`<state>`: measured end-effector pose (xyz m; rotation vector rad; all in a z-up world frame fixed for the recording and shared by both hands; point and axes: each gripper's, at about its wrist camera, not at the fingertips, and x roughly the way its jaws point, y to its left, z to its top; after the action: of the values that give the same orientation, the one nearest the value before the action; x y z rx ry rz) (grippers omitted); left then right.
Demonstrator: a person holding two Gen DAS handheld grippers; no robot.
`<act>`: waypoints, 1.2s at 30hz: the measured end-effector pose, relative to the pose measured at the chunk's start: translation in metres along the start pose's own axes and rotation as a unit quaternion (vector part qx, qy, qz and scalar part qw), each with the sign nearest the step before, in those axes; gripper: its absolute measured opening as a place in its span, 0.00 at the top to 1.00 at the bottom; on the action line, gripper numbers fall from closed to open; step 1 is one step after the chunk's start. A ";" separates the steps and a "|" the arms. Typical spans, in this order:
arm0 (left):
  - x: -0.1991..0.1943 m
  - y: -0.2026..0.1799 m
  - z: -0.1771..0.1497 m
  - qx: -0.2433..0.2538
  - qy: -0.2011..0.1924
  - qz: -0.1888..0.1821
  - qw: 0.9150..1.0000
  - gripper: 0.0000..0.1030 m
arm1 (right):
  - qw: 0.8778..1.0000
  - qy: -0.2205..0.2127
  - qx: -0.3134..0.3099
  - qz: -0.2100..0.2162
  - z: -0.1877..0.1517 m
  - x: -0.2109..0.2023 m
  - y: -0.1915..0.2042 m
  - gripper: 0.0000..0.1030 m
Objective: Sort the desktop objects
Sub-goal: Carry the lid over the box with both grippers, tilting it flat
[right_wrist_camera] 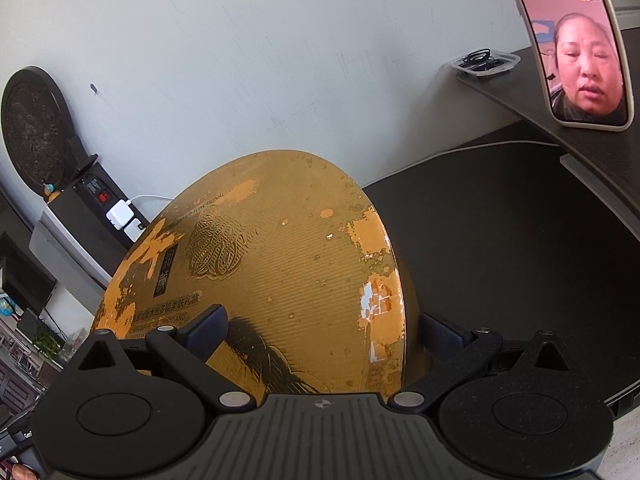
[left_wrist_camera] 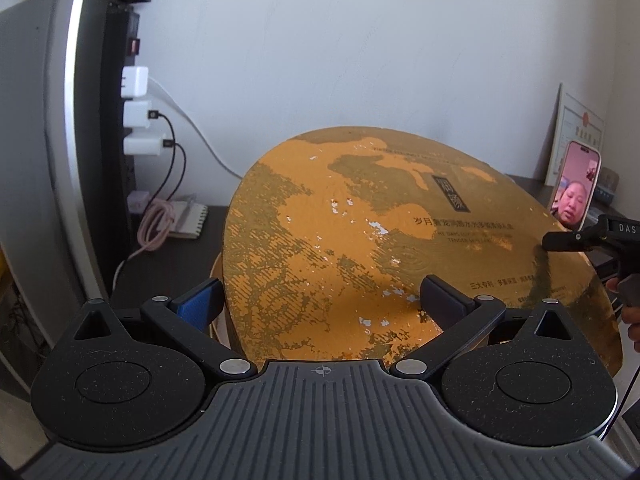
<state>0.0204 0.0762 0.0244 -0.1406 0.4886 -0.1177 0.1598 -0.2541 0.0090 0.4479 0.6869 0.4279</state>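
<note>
A large round gold and orange gift box lid (left_wrist_camera: 360, 240) with worn, flaking print sits tilted over a beige box base (left_wrist_camera: 218, 322) on the dark desk. My left gripper (left_wrist_camera: 322, 302) is open. Its blue-padded left finger hangs outside the rim and its right finger lies over the top face. In the right wrist view the same lid (right_wrist_camera: 288, 264) fills the gap of my right gripper (right_wrist_camera: 324, 330), which is open and straddles the rim, one finger over the face and one behind the edge. A finger (left_wrist_camera: 560, 241) of that gripper hovers over the lid's right side and casts a shadow on it.
A phone (left_wrist_camera: 576, 184) showing a video call stands on a raised shelf at the right, by a framed certificate (left_wrist_camera: 576, 132). At the left are a power strip with white chargers (left_wrist_camera: 136, 116), a pink cable (left_wrist_camera: 156, 224) and a notepad (left_wrist_camera: 190, 220). A clear tray (right_wrist_camera: 484, 62) sits by the wall.
</note>
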 end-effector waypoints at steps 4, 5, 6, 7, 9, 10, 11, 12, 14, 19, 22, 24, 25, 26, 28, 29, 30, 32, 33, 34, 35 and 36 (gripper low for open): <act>0.007 0.006 0.003 -0.007 0.004 0.000 1.000 0.01 | 1.000 0.004 0.001 -0.003 0.003 0.008 0.002 0.00; 0.009 0.007 0.004 -0.008 0.004 0.000 1.000 0.01 | 1.000 0.004 0.001 -0.004 0.004 0.010 0.003 0.00; 0.011 0.008 0.005 -0.009 0.004 -0.001 1.000 0.01 | 1.000 0.005 0.002 -0.005 0.006 0.012 0.003 0.00; 0.013 0.009 0.007 -0.010 0.004 -0.001 1.000 0.01 | 1.000 0.007 0.004 -0.006 0.007 0.015 0.002 0.00; 0.018 0.012 0.011 -0.010 0.005 -0.002 1.000 0.01 | 1.000 0.010 0.008 -0.007 0.011 0.020 0.002 0.00; 0.021 0.014 0.013 -0.009 0.004 -0.002 1.000 0.01 | 1.000 0.011 0.009 -0.008 0.014 0.023 0.001 0.00; 0.024 0.016 0.015 -0.010 0.003 -0.002 1.000 0.01 | 1.000 0.012 0.010 -0.009 0.017 0.026 0.001 0.00; 0.028 0.018 0.017 -0.011 0.004 -0.002 1.000 0.01 | 1.000 0.013 0.009 -0.011 0.019 0.029 0.002 0.00; 0.035 0.022 0.021 -0.016 0.007 -0.004 1.000 0.01 | 1.000 0.016 0.005 -0.016 0.025 0.035 0.003 0.00; 0.051 0.032 0.026 -0.022 0.012 -0.001 1.000 0.01 | 0.999 0.035 0.013 -0.018 0.032 0.053 -0.001 0.00; 0.058 0.036 0.027 -0.025 0.016 0.003 1.000 0.01 | 0.999 0.041 0.019 -0.022 0.031 0.061 -0.002 0.00; 0.062 0.039 0.025 -0.029 0.019 0.006 0.999 0.01 | 0.999 0.044 0.020 -0.023 0.029 0.065 -0.002 0.00; 0.064 0.041 0.023 -0.031 0.021 0.007 0.999 0.01 | 0.998 0.045 0.020 -0.024 0.028 0.067 -0.002 0.00; 0.065 0.043 0.022 -0.033 0.022 0.008 0.999 0.00 | 0.998 0.047 0.020 -0.024 0.026 0.068 -0.002 0.00; 0.067 0.046 0.019 -0.037 0.026 0.011 0.999 0.00 | 0.998 0.049 0.019 -0.025 0.024 0.069 -0.002 0.00; 0.067 0.048 0.018 -0.039 0.028 0.011 0.999 0.00 | 0.998 0.050 0.019 -0.026 0.023 0.068 -0.001 0.00; 0.068 0.049 0.016 -0.040 0.029 0.011 0.999 0.00 | 0.998 0.050 0.018 -0.026 0.023 0.067 -0.001 0.00; 0.069 0.050 0.013 -0.041 0.032 0.011 0.999 0.00 | 0.998 0.050 0.016 -0.028 0.022 0.064 0.000 0.00; 0.070 0.050 0.012 -0.042 0.033 0.010 0.999 0.00 | 0.998 0.049 0.015 -0.030 0.022 0.062 0.000 0.00; 0.071 0.051 0.012 -0.043 0.034 0.009 0.998 0.00 | 0.998 0.048 0.015 -0.032 0.022 0.061 0.000 0.00; 0.072 0.051 0.011 -0.044 0.035 0.008 0.998 0.00 | 0.998 0.047 0.015 -0.034 0.022 0.060 0.000 0.00; 0.073 0.050 0.011 -0.045 0.036 0.007 0.998 0.00 | 0.998 0.047 0.015 -0.035 0.023 0.059 0.000 0.00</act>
<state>0.0931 0.1161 -0.0076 -0.2218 0.5664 -0.0875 0.2162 -0.2297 -0.0050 0.4323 0.7979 0.3740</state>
